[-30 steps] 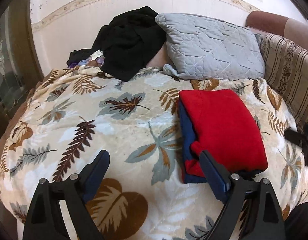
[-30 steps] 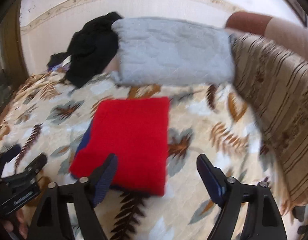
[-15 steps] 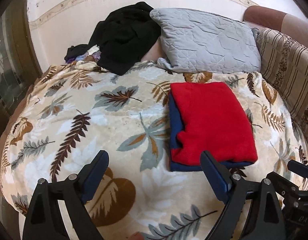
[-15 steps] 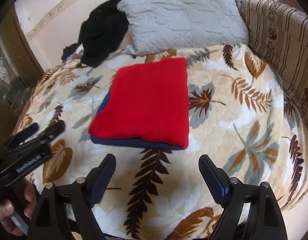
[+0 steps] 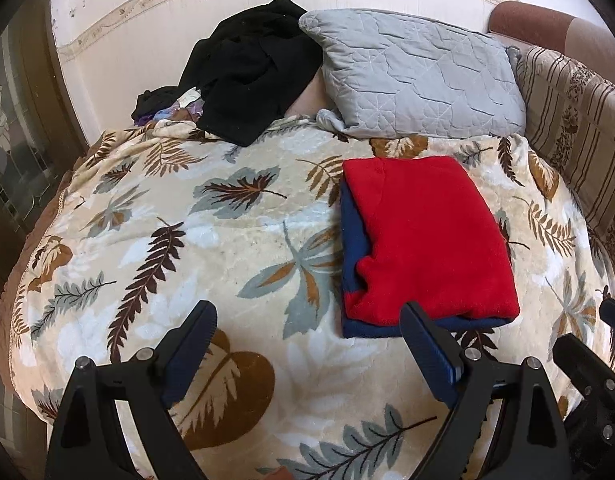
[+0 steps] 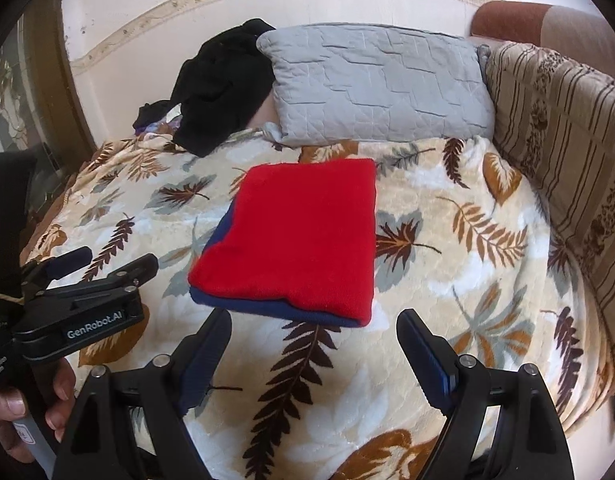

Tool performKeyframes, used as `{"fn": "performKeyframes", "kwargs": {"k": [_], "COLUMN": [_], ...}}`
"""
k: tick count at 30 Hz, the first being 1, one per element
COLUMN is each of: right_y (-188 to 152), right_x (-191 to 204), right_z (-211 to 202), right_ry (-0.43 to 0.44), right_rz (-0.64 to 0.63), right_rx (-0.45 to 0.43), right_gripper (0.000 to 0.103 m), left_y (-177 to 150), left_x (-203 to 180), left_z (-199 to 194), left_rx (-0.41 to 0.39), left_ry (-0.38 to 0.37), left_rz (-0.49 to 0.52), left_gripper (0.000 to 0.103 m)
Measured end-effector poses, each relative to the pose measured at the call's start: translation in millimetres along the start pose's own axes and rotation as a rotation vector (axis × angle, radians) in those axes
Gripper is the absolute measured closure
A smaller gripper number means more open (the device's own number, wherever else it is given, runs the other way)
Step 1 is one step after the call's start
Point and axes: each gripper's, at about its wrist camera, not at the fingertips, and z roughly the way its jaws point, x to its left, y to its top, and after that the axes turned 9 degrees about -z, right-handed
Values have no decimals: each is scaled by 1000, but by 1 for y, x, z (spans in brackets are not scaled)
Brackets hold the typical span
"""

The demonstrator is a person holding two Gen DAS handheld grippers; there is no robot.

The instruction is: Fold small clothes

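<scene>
A folded red and navy garment (image 5: 423, 240) lies flat on the leaf-patterned blanket (image 5: 211, 248), right of centre; it also shows in the right wrist view (image 6: 299, 244). My left gripper (image 5: 307, 344) is open and empty, held above the blanket just in front of the garment's near left corner. My right gripper (image 6: 313, 350) is open and empty, just in front of the garment's near edge. The left gripper also shows from the side at the left of the right wrist view (image 6: 83, 268).
A pile of black clothes (image 5: 251, 68) lies at the back by the wall, with small coloured items beside it. A grey quilted pillow (image 5: 415, 76) leans at the back. A striped cushion (image 5: 579, 128) runs along the right. A dark door frame (image 5: 19, 140) stands left.
Both grippers have pulled back from the folded garment toward the near edge of the bed, and stayed open. The garment lies still.
</scene>
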Motion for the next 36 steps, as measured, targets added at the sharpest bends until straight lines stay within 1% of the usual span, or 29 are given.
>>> {"fn": "performKeyframes", "kwargs": {"k": [3, 4, 6, 7, 8, 9, 10, 12, 13, 14, 15, 16, 17, 18, 19, 20, 22, 24, 26, 27, 28, 29, 30, 31, 32, 34, 36], "right_y": [1, 2, 4, 6, 6, 6, 6, 4, 3, 1, 2, 2, 2, 2, 7, 15, 32, 35, 23, 17, 12, 6, 2, 2, 3, 7, 14], "right_x": [-1, -2, -10, -24, -36, -55, -67, -96, -105, -108, -107, -102, -92, -83, -77, -70, -69, -73, -76, -78, -80, -82, -84, -85, -84, -75, -62], "right_z": [1, 4, 14, 25, 34, 49, 61, 97, 114, 130, 142, 155, 170, 181, 179, 168, 146, 152, 167, 169, 169, 164, 153, 147, 131, 105, 81], "right_ry": [5, 20, 83, 135, 180, 235, 253, 289, 326, 386, 429, 438, 421, 409, 391, 351, 280, 271, 299, 305, 318, 340, 330, 310, 249, 168, 106], "right_rz": [1, -1, 12, 66, 122, 208, 263, 379, 427, 470, 484, 470, 430, 389, 335, 260, 170, 141, 170, 192, 216, 250, 279, 282, 269, 226, 162], "right_rx": [-6, -5, 2, 14, 18, 29, 43, 99, 125, 147, 169, 208, 274, 325, 320, 298, 251, 279, 309, 307, 299, 286, 249, 229, 191, 127, 76], "right_gripper": [16, 16, 16, 16, 16, 16, 16, 16, 16, 17, 17, 21, 28, 63, 71, 74, 78, 77, 75, 66, 38, 24, 20, 20, 20, 20, 20], "left_y": [0, 0, 1, 3, 6, 8, 10, 10, 10, 9, 7, 5, 3, 0, -2, -3, -3, -4, -8, -9, -10, -9, -8, -7, -5, 0, 3], "left_x": [1, 3, 7, 11, 17, 22, 24, 22, 18, 14, 9, 6, 1, -4, -6, -6, -7, -13, -20, -22, -21, -20, -19, -18, -16, -10, -10], "left_z": [2, 4, 13, 18, 26, 34, 43, 65, 78, 85, 94, 101, 109, 118, 126, 126, 119, 117, 115, 113, 111, 109, 107, 101, 95, 85, 72], "left_rx": [11, 14, 38, 54, 76, 97, 121, 167, 184, 196, 210, 217, 227, 253, 287, 294, 269, 266, 251, 238, 230, 224, 222, 212, 195, 163, 126], "left_ry": [-11, -16, -37, -65, -113, -148, -167, -180, -182, -182, -193, -201, -198, -183, -200, -230, -250, -263, -240, -231, -223, -215, -213, -209, -198, -172, -121], "left_rz": [-4, -6, -20, -37, -79, -117, -142, -149, -140, -130, -115, -105, -89, -70, -70, -89, -92, -69, -42, -25, -19, -17, -18, -19, -21, -28, -33], "left_gripper": [10, 10, 10, 10, 10, 10, 10, 10, 10, 10, 11, 11, 12, 23, 33, 35, 34, 33, 33, 33, 33, 33, 33, 33, 33, 31, 29]}}
